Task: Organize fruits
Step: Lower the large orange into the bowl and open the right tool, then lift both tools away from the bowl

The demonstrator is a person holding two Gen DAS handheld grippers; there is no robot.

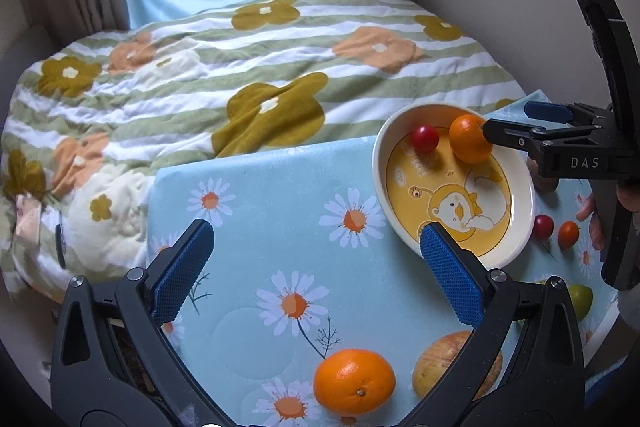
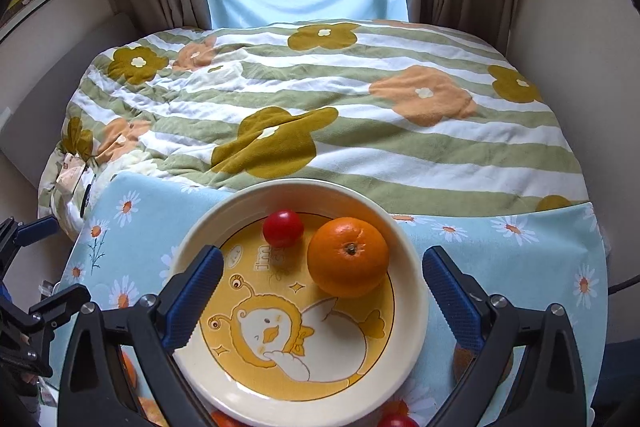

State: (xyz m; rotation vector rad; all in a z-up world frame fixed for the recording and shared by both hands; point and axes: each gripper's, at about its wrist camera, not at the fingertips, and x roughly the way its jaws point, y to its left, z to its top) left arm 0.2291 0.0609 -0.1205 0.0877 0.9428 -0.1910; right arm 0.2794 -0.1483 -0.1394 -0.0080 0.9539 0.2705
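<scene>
Item: cream bowl (image 2: 408, 267) with a yellow cartoon duck print, sitting on the daisy-print counter (image 1: 256, 195) near its far right corner, close to the far edge that is meeting the striped floral bed quilt (image 1: 240, 67).

Contents of bowl: one orange (image 2: 348, 257) lying stem end up toward the far right of the bowl floor; one red cherry tomato (image 2: 283, 227) lying just beside it on its left, the two near each other but whether touching cannot be told.

Loose fruit on counter, left wrist view: a second orange (image 1: 354, 381) resting near the near edge; a yellow-red apple (image 1: 448, 359) just beside it to the right, partly hidden behind the tool arm; a red cherry tomato (image 1: 543, 226) and an orange cherry tomato (image 1: 568, 233) lying side by side just past the bowl's right rim; a green fruit (image 1: 581, 301) sitting nearer the right edge.

Left tool (image 1: 316, 271): jaws standing wide, gripping nothing, hovering over the counter's middle with its right pad (image 1: 452, 275) overlapping the bowl's near rim.

Right tool (image 2: 322, 301): jaws standing wide, gripping nothing, spanning the bowl from above; in the left wrist view its black finger tip is appearing right against the bowl's orange.
</scene>
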